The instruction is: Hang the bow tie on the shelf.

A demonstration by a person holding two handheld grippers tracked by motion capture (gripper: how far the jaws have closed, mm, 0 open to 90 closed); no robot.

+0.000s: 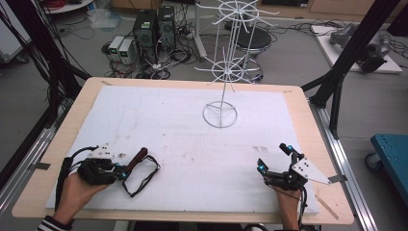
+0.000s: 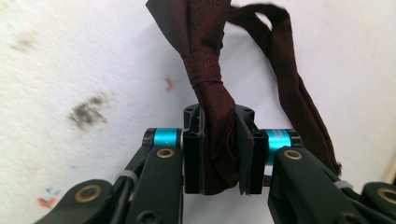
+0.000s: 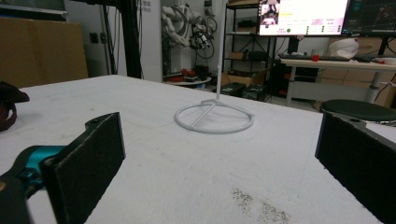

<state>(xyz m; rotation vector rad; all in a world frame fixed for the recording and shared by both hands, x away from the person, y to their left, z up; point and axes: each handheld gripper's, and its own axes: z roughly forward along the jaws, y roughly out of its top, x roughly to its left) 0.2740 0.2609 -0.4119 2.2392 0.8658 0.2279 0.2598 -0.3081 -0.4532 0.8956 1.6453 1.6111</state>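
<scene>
A dark maroon necktie (image 1: 142, 169) lies in a loop on the white board at the front left. My left gripper (image 1: 124, 171) is shut on it just below the knot (image 2: 205, 79); the fabric is pinched between the two pads (image 2: 194, 161). The tie's thin band (image 2: 289, 88) curves away to the right. My right gripper (image 1: 274, 159) rests at the front right, jaws wide open with nothing between its pads (image 3: 88, 163). A white wire rack (image 1: 226, 72) stands at the back centre on a ring base (image 3: 215, 119).
The white foam board (image 1: 192, 139) covers a wooden table (image 1: 303, 110). Dark smudges mark the board (image 2: 86, 112). Computers and cables lie on the floor behind. A blue cart (image 1: 392, 154) stands to the right. A black frame post (image 1: 346, 67) rises at right.
</scene>
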